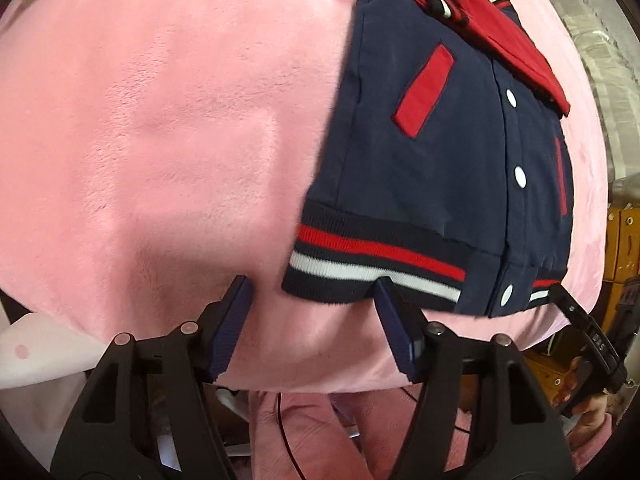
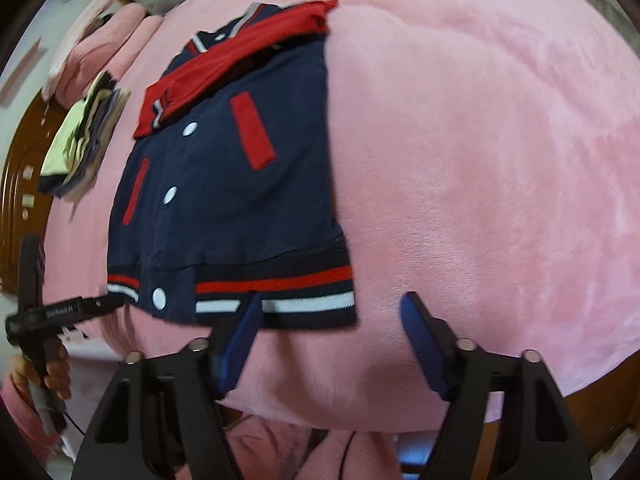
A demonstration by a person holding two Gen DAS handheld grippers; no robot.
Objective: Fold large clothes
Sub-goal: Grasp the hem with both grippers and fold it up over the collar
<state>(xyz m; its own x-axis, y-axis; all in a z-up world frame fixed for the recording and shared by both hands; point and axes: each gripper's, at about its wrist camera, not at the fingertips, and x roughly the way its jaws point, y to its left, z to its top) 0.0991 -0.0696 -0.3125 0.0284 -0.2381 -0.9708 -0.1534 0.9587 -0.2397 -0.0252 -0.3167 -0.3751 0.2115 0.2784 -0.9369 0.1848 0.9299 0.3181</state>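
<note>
A navy varsity jacket [image 1: 452,160] with red pockets, white snaps and a striped ribbed hem lies flat on a pink plush blanket [image 1: 160,140], its red sleeves folded across the upper part. It also shows in the right wrist view [image 2: 228,184]. My left gripper [image 1: 312,292] is open and empty at the hem's left corner, its right finger [image 1: 394,320] at the hem edge. My right gripper [image 2: 332,308] is open and empty at the hem's right corner, its left finger [image 2: 244,332] over the hem. Each gripper's tip shows in the other's view, low at the hem.
The blanket [image 2: 480,160] covers a bed whose near edge runs just in front of both grippers. A stack of folded clothes [image 2: 84,136] lies left of the jacket. A wooden door [image 2: 20,200] and cardboard boxes [image 1: 624,240] stand beyond the bed.
</note>
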